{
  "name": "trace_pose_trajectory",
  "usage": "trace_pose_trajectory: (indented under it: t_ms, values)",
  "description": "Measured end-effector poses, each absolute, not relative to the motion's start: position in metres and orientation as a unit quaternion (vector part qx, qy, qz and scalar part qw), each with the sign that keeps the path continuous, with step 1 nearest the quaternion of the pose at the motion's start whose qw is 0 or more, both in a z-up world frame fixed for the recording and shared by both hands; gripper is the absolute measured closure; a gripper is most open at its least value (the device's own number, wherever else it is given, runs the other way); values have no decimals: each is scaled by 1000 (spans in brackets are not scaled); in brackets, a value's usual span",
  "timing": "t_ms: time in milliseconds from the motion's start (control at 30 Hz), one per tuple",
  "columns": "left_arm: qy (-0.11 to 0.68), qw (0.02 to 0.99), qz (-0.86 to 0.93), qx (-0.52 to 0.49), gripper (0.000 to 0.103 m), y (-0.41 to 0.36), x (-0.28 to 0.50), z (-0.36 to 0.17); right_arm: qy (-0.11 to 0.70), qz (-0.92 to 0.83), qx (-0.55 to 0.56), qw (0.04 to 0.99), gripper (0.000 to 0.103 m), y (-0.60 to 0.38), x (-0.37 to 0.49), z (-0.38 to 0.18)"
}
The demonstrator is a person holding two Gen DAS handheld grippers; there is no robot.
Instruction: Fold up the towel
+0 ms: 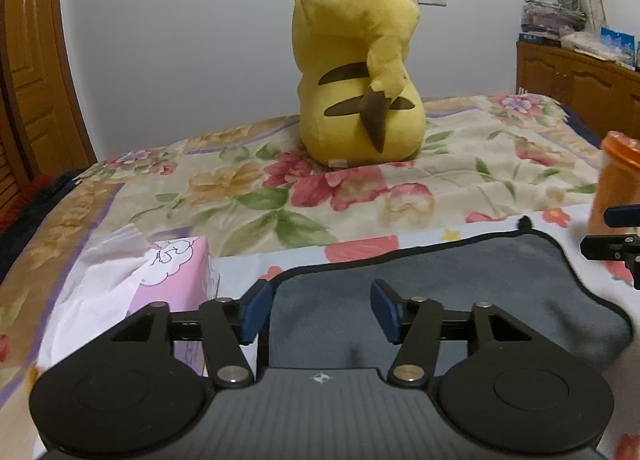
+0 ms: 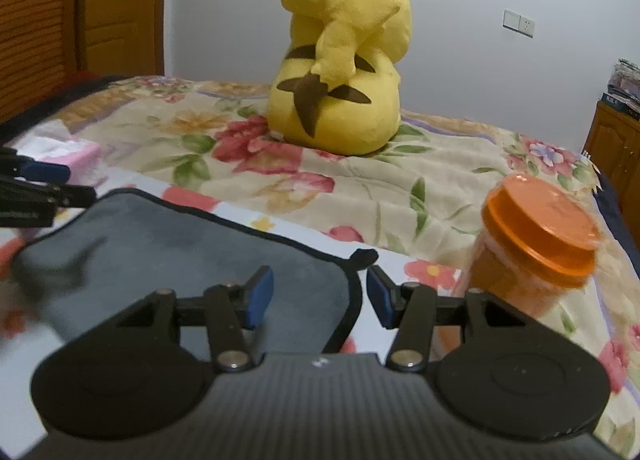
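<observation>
- Lying flat on the flowered bedcover (image 1: 248, 188), the grey towel (image 1: 460, 284) with its dark edging is spread in front of both grippers.
- The left gripper (image 1: 322, 310) hovers over the left part of the towel, its fingers wide apart with nothing between them; the blue pads (image 1: 254, 316) stand at either side of bare grey cloth.
- The left pad sits near the left edge of the towel, just beside the pink tissue box (image 1: 176, 272), from which a white tissue (image 1: 108, 260) sticks out.
- The right gripper (image 2: 320, 296) is at the right edge of the towel (image 2: 192, 256), also with fingers spread open and holding nothing.
- In the right wrist view the dark edging of the towel runs between the two pads (image 2: 260, 296); the left pad is over the cloth and the right pad is over the bedcover (image 2: 440, 188).
- A small dark loop (image 2: 364, 256) stands out at the far right corner of the towel.
- An orange jar (image 2: 536, 244) with an orange lid stands upright on the bed, just to the right of the towel.
- A yellow plush (image 1: 356, 60) sits further back on the bed, with its back turned to the cameras.
- The near left part of the towel is blurred in the right wrist view.
- Behind the bed there is a pale wall (image 1: 180, 40), and a wooden cabinet (image 1: 580, 80) stands on the right.
</observation>
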State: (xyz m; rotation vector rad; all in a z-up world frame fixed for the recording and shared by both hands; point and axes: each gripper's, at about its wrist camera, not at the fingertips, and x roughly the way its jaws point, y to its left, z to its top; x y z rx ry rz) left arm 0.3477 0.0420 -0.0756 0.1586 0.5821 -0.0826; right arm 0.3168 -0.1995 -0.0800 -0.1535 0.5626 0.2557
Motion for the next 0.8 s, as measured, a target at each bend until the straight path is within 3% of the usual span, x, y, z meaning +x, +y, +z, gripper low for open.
trace_pose_trajectory:
  t_ms: [467,800]
  values:
    - [282,955,-45,74,27,38,283,-37,275,134,-30,951,49,-210,254,-47]
    - [271,959,-43,76,16,38,235,-5,263,125,-27,956,38,-215,216,-26]
